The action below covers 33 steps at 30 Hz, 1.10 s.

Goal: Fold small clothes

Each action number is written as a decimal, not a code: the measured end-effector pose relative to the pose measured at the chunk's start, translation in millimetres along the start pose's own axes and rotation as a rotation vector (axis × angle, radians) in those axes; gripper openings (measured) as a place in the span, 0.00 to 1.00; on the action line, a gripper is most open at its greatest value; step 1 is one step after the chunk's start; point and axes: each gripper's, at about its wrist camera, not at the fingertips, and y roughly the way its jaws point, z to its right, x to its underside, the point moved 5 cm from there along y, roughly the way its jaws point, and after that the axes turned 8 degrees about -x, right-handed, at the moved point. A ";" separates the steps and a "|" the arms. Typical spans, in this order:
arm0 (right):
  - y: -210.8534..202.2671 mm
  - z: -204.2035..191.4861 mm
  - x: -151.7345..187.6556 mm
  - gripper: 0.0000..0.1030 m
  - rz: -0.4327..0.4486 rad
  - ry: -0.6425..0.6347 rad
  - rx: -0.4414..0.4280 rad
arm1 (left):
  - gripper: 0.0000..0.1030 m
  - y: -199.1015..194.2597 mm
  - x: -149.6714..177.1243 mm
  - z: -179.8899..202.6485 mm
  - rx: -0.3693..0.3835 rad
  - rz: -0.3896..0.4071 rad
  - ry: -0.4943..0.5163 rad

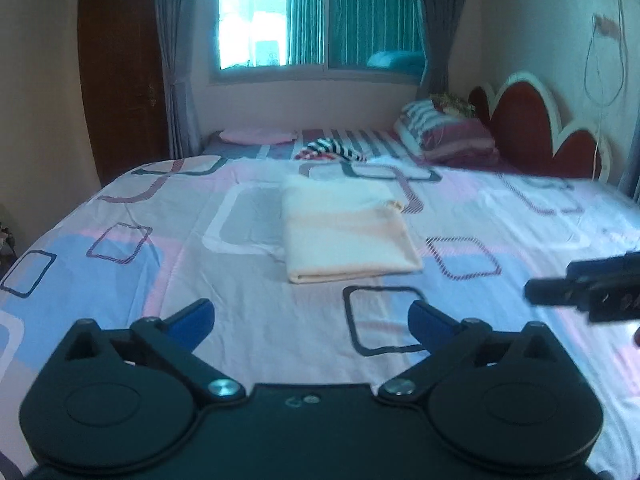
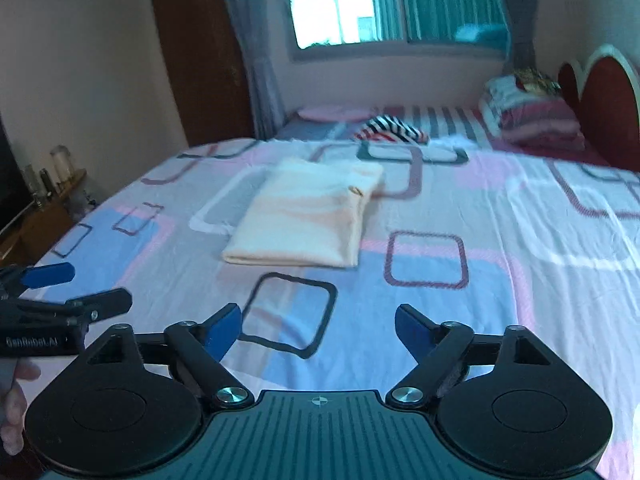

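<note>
A folded cream garment (image 1: 344, 232) lies flat on the patterned bedsheet (image 1: 120, 264), in the middle of the left wrist view, above the left gripper (image 1: 312, 320) and well apart from it. That gripper's jaws stand wide apart with nothing between them but sheet; its blue fingertips (image 1: 196, 316) hang over the bed. In the right wrist view the garment sits in the centre, slightly left of the midline, beyond the right gripper (image 2: 318, 328), whose jaws are likewise spread and empty. The left gripper shows at the lower left edge of that view (a hand (image 2: 12, 404) below it). A striped cloth (image 1: 332, 150) and stacked bedding (image 1: 444, 132) lie in the upper part of the frame, near the red headboard (image 1: 536, 128).
</note>
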 end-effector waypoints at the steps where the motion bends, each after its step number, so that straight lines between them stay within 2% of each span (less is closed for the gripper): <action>1: -2.0 -2.0 1.0 0.86 -0.003 -0.011 0.008 | 0.99 -5.1 -0.8 2.0 0.001 -0.002 0.001; 2: -5.4 -5.1 1.2 1.00 0.001 -0.025 0.025 | 1.00 -11.9 -1.6 4.6 -0.002 0.004 -0.001; 4: -11.7 -8.4 1.4 1.00 0.030 -0.054 0.073 | 1.00 -26.0 -1.3 10.5 -0.001 0.034 0.006; 8: -22.4 -9.6 4.4 1.00 0.032 -0.072 0.136 | 1.00 -39.3 -1.9 11.7 -0.028 0.068 -0.008; 11: -33.0 -8.4 4.6 1.00 0.049 -0.054 0.145 | 1.00 -44.7 -4.0 9.3 -0.020 0.066 -0.032; 15: -56.2 -15.0 -1.7 1.00 0.121 -0.062 0.153 | 0.99 -55.5 -9.3 4.3 0.005 0.088 -0.072; 19: -71.1 -20.0 -7.8 1.00 0.172 -0.065 0.147 | 0.99 -60.1 -15.0 7.7 0.012 0.115 -0.052; 33: -88.1 -8.0 -3.8 1.00 0.190 -0.050 0.150 | 0.99 -66.4 -16.8 14.4 0.008 0.153 -0.045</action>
